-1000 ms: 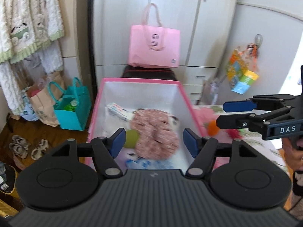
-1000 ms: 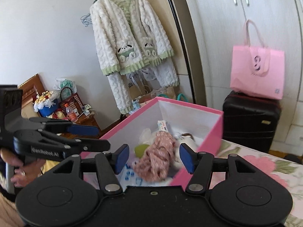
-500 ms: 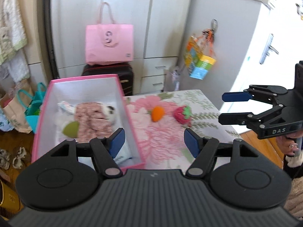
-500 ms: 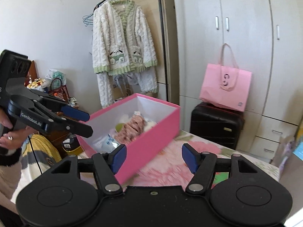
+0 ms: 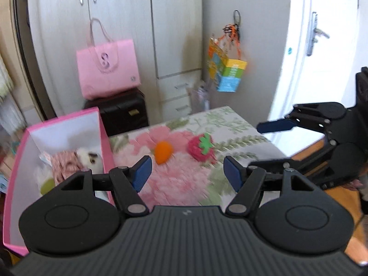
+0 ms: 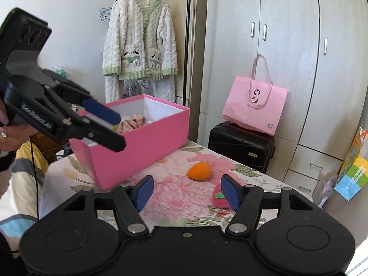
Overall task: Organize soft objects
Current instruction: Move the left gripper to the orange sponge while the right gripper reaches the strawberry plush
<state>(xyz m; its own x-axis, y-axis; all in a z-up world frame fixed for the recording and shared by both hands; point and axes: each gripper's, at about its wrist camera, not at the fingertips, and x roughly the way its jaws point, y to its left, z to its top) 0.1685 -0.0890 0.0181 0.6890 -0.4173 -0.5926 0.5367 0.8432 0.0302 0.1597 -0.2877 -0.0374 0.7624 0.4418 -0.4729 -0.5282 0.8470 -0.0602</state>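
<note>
since both the left gripper (image 5: 185, 172) and right gripper (image 6: 185, 192) hang wide and empty, i'd drop straight onto the orange plush carrot (image 6: 199, 171) and strawberry plush (image 5: 201, 146), mid-table right of the pink box (image 6: 147, 145), and pinch gently.

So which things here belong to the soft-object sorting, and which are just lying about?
Job:
- pink box, soft items already inside
- orange toy on the floral cloth
- strawberry plush beside it
- left claw and right claw, both open and empty

Lying about:
- pink tote bag
- black suitcase
- hanging fleece jacket
</note>
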